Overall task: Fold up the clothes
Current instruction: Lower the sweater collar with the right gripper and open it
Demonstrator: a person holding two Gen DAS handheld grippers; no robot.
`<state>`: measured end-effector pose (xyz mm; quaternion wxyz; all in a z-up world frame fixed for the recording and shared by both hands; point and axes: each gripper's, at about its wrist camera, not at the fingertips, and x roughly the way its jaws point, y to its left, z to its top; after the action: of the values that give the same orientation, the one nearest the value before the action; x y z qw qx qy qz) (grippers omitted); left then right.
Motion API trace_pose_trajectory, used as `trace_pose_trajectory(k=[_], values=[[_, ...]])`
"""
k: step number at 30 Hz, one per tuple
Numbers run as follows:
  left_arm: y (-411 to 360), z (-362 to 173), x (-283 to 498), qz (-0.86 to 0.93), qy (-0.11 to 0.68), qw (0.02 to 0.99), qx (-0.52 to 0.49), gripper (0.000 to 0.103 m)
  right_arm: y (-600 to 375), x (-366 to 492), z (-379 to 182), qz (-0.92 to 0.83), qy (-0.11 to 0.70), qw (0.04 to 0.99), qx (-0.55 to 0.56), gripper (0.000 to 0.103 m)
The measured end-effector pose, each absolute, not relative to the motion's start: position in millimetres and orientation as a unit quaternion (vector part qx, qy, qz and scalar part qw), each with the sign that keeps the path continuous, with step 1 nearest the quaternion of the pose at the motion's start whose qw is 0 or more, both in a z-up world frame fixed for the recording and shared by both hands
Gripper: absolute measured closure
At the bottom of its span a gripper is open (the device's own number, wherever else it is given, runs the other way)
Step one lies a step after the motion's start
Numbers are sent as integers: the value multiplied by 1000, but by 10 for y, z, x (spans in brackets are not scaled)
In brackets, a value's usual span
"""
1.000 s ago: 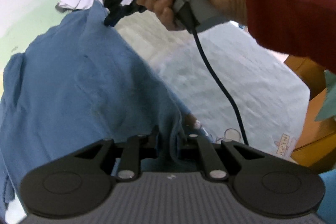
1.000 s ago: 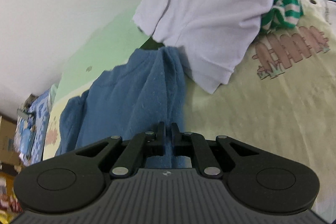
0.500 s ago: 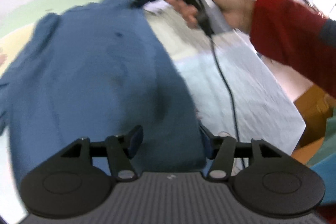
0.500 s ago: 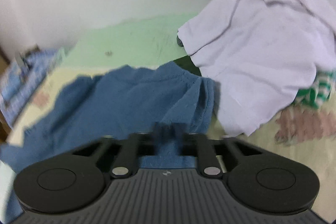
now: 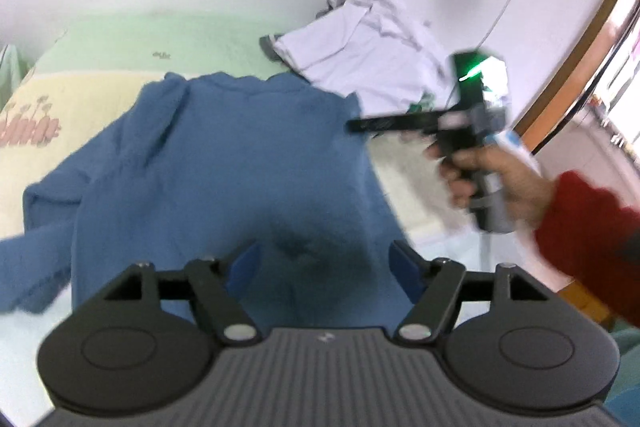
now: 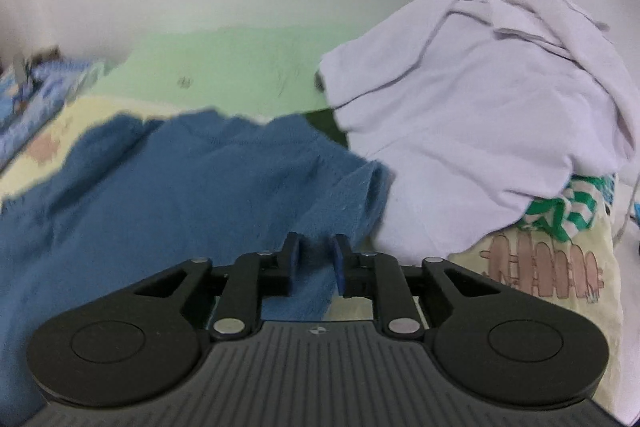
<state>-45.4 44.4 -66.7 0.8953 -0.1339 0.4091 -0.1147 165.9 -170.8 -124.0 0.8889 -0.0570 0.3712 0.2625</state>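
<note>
Lying spread across the bed, the blue garment point(image 5: 224, 163) now rests flat on the pale yellow and green bedsheet point(image 5: 80, 95), where a second ago it hung bunched and pinched at two corners. The left gripper point(image 5: 324, 263) has let go of the cloth: its blue-padded jaws stand wide and are opening further, with the near hem of the garment below the gap but not pressed by either pad, whereas a second ago they were clamped tight on a fold. That view has also levelled out from a strong tilt and pulled back, so the whole garment shows, its sleeve trailing off to the left. The right gripper point(image 6: 314, 263) sits at the garment's right near corner; its jaws, a second ago shut on a ridge of blue fabric, are opening, and a narrow gap shows between the pads with the cloth edge lying loosely between them, no longer squeezed. In the left wrist view the right hand point(image 5: 492, 179) in a red sleeve point(image 5: 592, 235) holds that tool to the right of the garment, blurred. Just beyond the garment's far right corner lies the heap of white clothes point(image 6: 480, 99), with a green-and-white striped piece point(image 6: 560, 207) tucked under its right side, unchanged in place
</note>
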Motion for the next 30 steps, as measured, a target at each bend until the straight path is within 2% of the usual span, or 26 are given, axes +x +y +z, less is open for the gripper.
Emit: trace_pose_trajectory(k=[1,5,12,13,14,15,16,21,24,30], values=[[426,-757,-364,-113,416,893,-132,37,-1734,1676,-1228,261,371,890,-47,80],[327,-1093,-59,-99,431,889,-118,38,-1746,1760,-1230,246,376,893,-31,67],[220,-1300,199,-128,432,883,-132,39,-1687,1943,-1353,251,389,886,15,68],[187,-1297,208,-129,430,885,-126,46,-1666,1967,-1373,249,394,884,12,75],[157,-1294,213,-126,429,887,-118,65,-1644,1990,-1393,247,399,883,6,83],[126,-1291,219,-123,428,889,-110,80,-1632,1977,-1374,246,396,885,2,91],[96,-1287,224,-120,426,891,-102,97,-1623,1958,-1346,246,390,887,-2,92],[146,-1071,22,-103,395,906,-111,97,-1632,1933,-1179,282,372,883,40,92],[208,-870,-164,-80,370,919,-112,97,-1579,1994,-1182,298,364,880,66,98],[106,-1129,-5,-62,416,904,-81,97,-1289,2090,-1513,275,369,888,5,102]])
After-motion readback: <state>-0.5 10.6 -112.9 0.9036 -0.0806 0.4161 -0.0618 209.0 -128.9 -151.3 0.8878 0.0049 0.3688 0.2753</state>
